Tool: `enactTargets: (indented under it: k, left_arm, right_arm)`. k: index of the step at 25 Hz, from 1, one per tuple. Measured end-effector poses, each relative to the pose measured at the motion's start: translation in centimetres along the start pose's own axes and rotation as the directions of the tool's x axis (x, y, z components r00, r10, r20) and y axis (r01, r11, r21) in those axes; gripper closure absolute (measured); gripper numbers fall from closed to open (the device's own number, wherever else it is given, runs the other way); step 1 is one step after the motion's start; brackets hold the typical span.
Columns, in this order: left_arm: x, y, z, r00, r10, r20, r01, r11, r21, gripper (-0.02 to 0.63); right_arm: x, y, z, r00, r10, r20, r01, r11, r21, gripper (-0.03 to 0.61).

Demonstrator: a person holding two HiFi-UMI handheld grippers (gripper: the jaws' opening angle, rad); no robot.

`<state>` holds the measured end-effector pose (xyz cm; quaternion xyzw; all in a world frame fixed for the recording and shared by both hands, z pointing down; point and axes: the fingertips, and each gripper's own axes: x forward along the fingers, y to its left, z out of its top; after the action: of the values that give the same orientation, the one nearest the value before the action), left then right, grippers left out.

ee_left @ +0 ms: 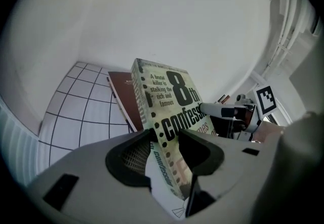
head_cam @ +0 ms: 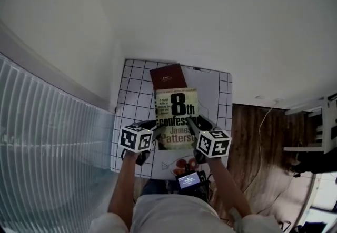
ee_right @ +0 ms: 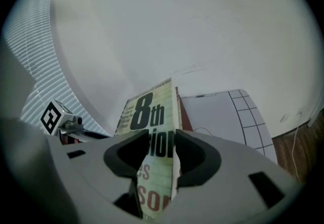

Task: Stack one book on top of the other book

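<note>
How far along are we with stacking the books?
Done: the green book is gripped, left gripper and right gripper each shut on a side edge. In hand: it is held just short of the red book on the table. Left: lay it on top, release.

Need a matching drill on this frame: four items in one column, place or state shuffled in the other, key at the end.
Column 1
1. pale green book
2. dark red book
3. left gripper
4. right gripper

Column 2
A. shut on the book's spine edge
B. lies ungripped on the gridded table
C. shut on the book's page edge
D. held by both grippers

Pairs: 1-D, 2-B, 3-A, 4-C
</note>
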<state>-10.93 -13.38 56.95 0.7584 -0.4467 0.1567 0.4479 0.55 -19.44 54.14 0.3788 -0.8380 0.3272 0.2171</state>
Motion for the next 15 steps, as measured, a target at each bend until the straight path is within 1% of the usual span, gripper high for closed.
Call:
enactTargets:
  k: [10, 15]
  left_arm:
    - [2.8, 1.8, 2.0, 0.999, 0.037, -0.018, -0.038, 0.998, -0.041, 0.433]
    - [4.1, 2.9, 2.7, 0.998, 0.053, -0.025, -0.054, 0.997, -0.045, 0.433]
  right_arm:
    - [3.9, -2.4, 2.0, 0.998, 0.047, -0.038, -0.047, 0.999, -0.003, 0.408]
    - [5.9, -3.5, 2.6, 0.996, 0.069, -0.053, -0.069, 0.998, -0.004, 0.408]
